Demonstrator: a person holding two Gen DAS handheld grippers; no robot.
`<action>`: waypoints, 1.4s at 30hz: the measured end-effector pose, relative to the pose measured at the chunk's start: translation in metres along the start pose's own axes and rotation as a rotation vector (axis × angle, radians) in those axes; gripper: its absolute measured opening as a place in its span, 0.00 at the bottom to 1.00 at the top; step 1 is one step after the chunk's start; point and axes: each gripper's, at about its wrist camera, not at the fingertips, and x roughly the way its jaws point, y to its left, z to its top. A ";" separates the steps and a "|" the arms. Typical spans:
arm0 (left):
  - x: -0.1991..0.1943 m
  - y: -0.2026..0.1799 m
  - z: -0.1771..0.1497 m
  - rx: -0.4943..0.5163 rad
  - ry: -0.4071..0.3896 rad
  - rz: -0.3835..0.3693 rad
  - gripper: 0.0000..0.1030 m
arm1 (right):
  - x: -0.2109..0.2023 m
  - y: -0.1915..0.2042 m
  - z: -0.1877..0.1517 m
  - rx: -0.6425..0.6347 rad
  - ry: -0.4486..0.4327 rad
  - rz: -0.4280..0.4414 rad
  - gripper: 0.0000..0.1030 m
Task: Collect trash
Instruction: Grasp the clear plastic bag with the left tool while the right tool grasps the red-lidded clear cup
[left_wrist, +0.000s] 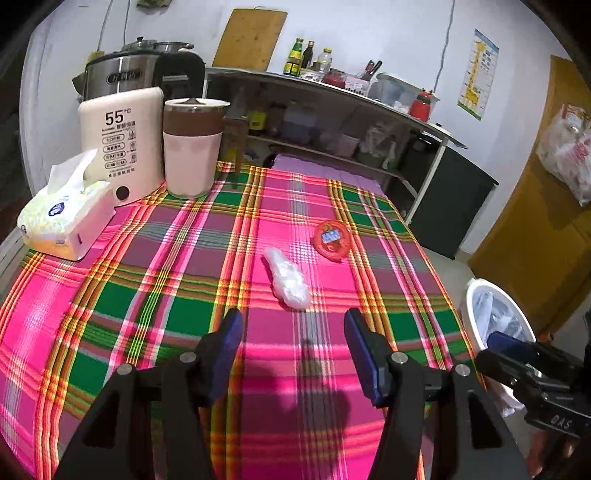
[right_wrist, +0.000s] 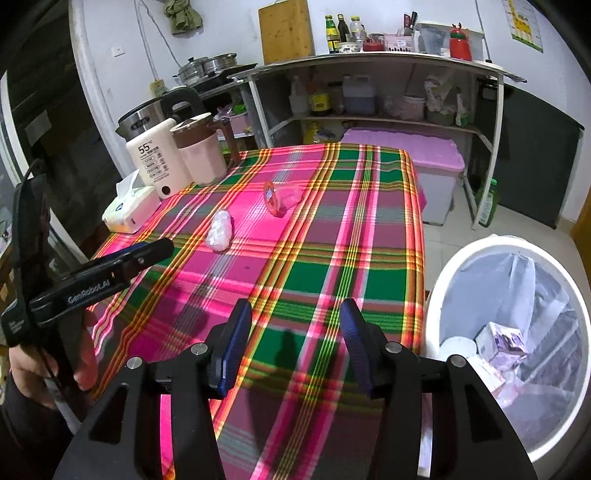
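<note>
A crumpled clear plastic wad (left_wrist: 288, 282) lies on the plaid tablecloth (left_wrist: 177, 280), just ahead of my open, empty left gripper (left_wrist: 293, 321). It also shows in the right wrist view (right_wrist: 220, 230). A red round snack cup (left_wrist: 331, 239) lies beyond it, on its side in the right wrist view (right_wrist: 275, 197). My right gripper (right_wrist: 295, 314) is open and empty over the table's near right part. The white trash bin (right_wrist: 454, 273) stands on the floor right of the table, lined with a bag and holding some trash; it also shows in the left wrist view (left_wrist: 476, 295).
A tissue pack (left_wrist: 66, 221), a white kettle base (left_wrist: 122, 144) and a pink cup with brown lid (left_wrist: 192, 147) stand at the table's far left. Shelves with bottles (right_wrist: 369, 92) and a pink-lidded box (right_wrist: 424, 158) lie behind the table.
</note>
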 end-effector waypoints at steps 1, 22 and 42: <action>0.004 0.000 0.001 -0.003 0.006 0.000 0.57 | 0.002 -0.001 0.001 0.002 0.000 -0.001 0.49; 0.075 0.003 0.015 -0.047 0.111 0.008 0.29 | 0.046 -0.006 0.033 0.007 0.013 0.014 0.49; 0.049 0.035 0.005 -0.121 0.082 -0.077 0.29 | 0.132 0.031 0.099 -0.186 0.057 0.024 0.53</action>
